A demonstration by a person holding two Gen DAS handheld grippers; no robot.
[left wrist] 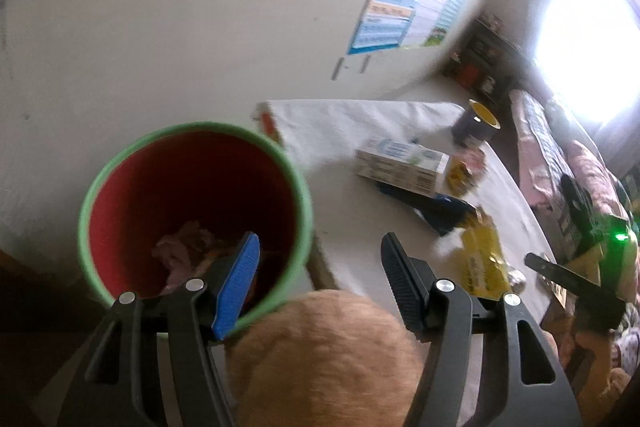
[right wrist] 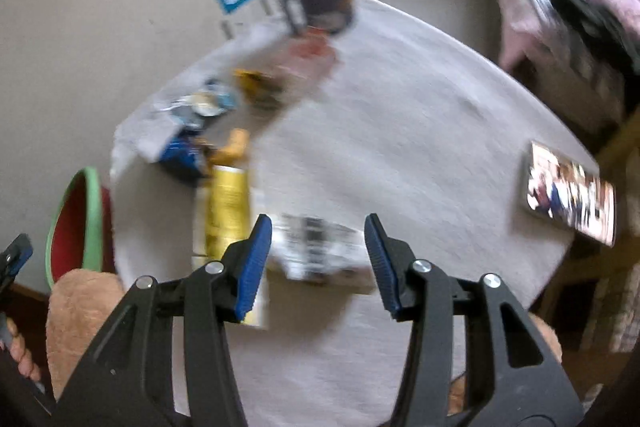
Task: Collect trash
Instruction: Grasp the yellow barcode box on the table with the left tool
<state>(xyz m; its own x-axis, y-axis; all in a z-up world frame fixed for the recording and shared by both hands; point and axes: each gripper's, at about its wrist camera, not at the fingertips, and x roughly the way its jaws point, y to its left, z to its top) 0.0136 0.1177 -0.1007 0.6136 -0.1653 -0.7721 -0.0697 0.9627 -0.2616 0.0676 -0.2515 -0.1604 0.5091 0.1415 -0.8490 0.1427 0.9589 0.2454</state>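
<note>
Open, empty left gripper [left wrist: 320, 275] above round red green-rimmed bin [left wrist: 196, 215] off the desk [right wrist: 400, 131] edge; right gripper [right wrist: 318, 259] open over crumpled wrapper [right wrist: 320, 247].

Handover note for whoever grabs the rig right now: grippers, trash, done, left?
Left gripper: open, empty, by the bin rim.
Right gripper: open, empty, over the black-and-white wrapper.
Done: crumpled trash lies in the bin.
Left on the table: that wrapper, yellow packet, blue packet, carton.
Mug and phone: probably not trash.
</note>
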